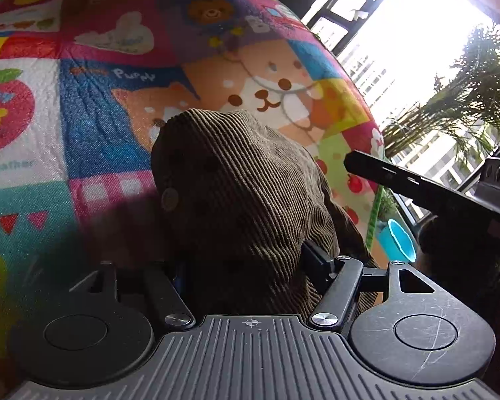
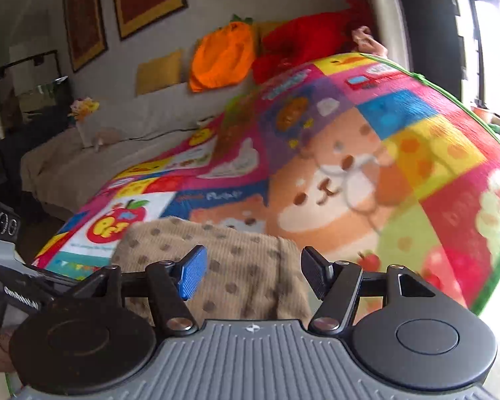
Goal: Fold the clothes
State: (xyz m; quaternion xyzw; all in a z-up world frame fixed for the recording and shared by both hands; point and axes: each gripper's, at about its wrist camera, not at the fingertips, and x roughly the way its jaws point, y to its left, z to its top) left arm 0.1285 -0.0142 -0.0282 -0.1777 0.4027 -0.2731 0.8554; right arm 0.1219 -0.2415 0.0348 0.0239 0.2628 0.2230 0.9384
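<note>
Above mat point(image 2: 400, 153), right gripper point(image 2: 253, 275) agape, perhaps level.

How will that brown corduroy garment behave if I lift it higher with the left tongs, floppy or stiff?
Probably floppy: the brown corduroy garment already drapes in a soft mound over the left tongs, hiding their tips. Its ribbed weave looks fairly thick, so it may feel weighty for clothing and hold soft folds. The ribs should grip, so slipping seems unlikely.

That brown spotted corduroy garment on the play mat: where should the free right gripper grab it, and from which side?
Probably the near corner of the brown corduroy garment, approached from the near edge with the open right gripper low over the colourful mat. That edge looks thin between its fingers, while the left gripper holds a bunched part.
</note>
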